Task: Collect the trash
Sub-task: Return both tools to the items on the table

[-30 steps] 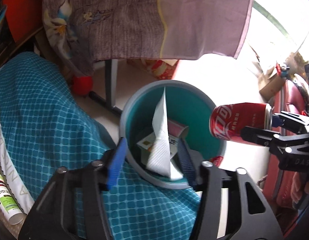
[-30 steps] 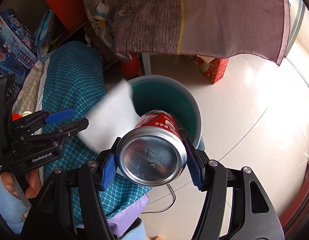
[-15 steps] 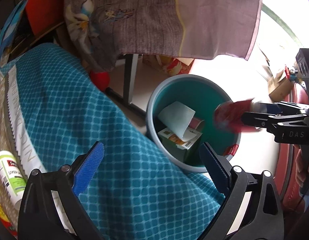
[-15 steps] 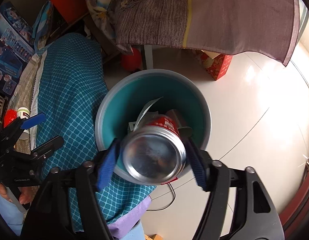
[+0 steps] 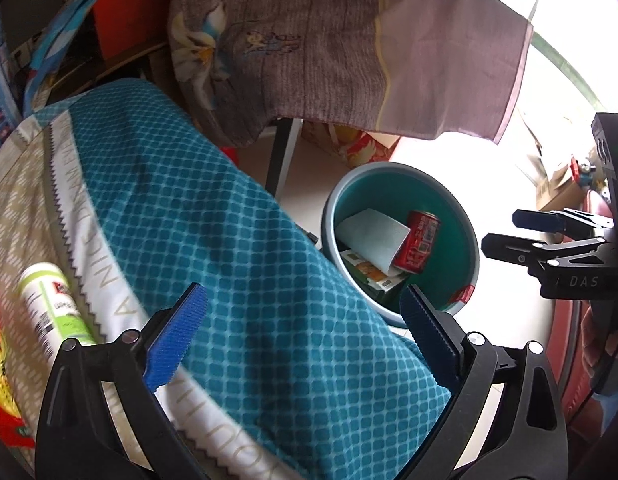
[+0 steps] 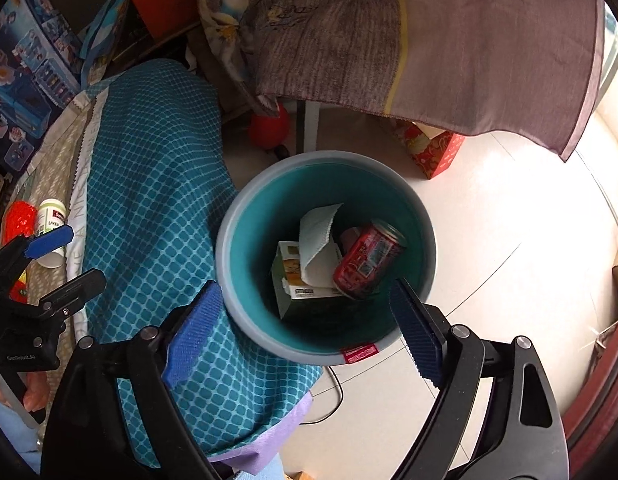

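Right gripper (image 6: pixel 305 338) wide open, nothing between its fingers, poised over the teal bin (image 6: pixel 427 248). Red soda can (image 6: pixel 367 260) lies tilted inside the bin at 3 o'clock, touching white paper (image 6: pixel 317 240) and a carton (image 6: pixel 293 280). Left gripper (image 5: pixel 303 338) also wide open, empty, over the blue checked blanket (image 5: pixel 237 264), bin at its 1 o'clock. White-green bottle (image 5: pixel 55 308) at 9 o'clock.
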### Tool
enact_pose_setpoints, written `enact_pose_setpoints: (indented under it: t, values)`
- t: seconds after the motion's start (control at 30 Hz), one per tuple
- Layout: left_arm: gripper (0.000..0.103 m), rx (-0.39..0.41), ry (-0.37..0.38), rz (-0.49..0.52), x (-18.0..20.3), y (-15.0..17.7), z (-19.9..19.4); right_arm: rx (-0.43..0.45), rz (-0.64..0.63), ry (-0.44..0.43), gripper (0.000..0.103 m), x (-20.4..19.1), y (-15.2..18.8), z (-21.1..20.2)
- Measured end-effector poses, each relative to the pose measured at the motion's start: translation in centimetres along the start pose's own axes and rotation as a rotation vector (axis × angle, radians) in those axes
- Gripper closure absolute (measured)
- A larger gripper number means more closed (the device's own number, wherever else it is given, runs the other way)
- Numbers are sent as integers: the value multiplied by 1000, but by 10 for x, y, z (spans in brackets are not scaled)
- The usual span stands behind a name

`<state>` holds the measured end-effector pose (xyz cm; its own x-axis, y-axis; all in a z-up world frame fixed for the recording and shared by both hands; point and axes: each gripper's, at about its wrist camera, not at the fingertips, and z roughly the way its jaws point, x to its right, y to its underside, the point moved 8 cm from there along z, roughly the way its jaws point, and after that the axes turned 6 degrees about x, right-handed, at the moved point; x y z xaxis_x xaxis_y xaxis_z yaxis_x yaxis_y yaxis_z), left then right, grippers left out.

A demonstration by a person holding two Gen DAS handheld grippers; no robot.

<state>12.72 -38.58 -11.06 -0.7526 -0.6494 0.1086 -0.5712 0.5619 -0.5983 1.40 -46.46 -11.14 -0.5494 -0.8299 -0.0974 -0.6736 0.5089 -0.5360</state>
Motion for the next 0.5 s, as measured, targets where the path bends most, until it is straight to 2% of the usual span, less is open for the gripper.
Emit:
enact_pose_setpoints:
  t: [0.23,0.5]
  values:
    - [6,37,-22,-53,-28,16,-38,38,-90,-8,21,-46,2,-22]
    - [5,89,-102,-121,-88,46,-93,53,-197,-67,21,-124,10,-39]
